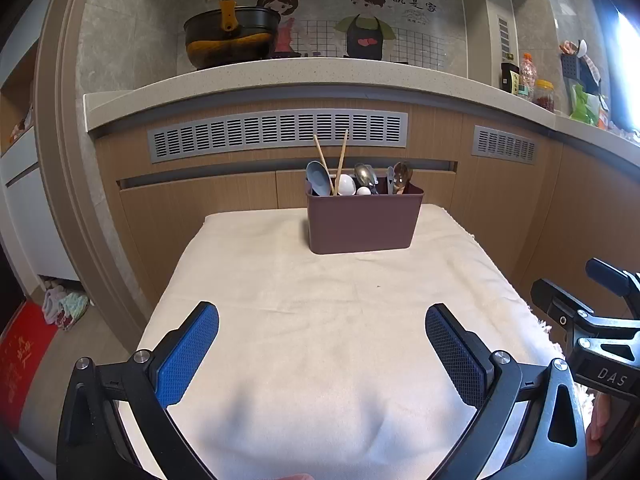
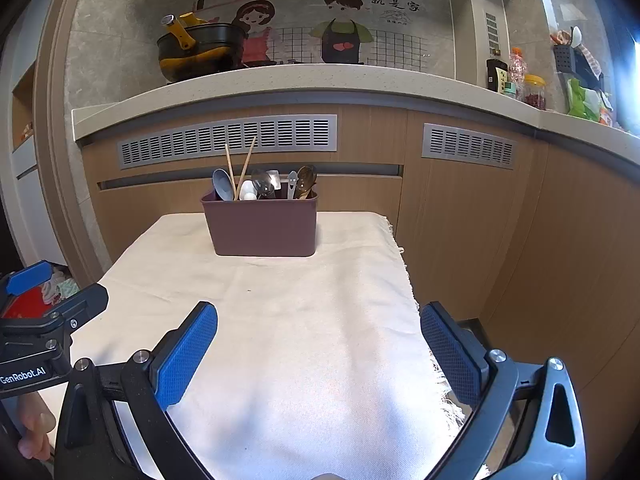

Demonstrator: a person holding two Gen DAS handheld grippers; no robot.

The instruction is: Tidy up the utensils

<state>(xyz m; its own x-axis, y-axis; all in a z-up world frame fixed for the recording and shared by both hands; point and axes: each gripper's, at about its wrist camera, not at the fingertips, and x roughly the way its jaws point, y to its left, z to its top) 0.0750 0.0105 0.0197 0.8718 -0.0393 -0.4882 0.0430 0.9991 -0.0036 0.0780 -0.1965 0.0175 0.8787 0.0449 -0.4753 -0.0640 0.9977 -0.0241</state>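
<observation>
nearest, left tongs [image 1: 322,354]: spread wide, nothing between the blue pads, held low over the cloth.
right tongs [image 2: 318,354]: likewise spread and empty, side by side with the left pair.
cloth [image 1: 320,320]: cream, covers the tabletop; no utensil lies loose on the part in view.
caddy [image 1: 364,224]: maroon, upright at the far end of the cloth.
utensils: chopsticks [image 1: 341,162] crossed and leaning at the caddy's left, spoons [image 1: 362,178] standing bowl-up along the rest; all are in the caddy.
stage: fits either everything already sorted in, or a mixed lot awaiting sorting; i cannot tell which.
handling, if any piece is lifted: pinch one stem near its top, pull straight up, steady the caddy with the other tongs.
</observation>
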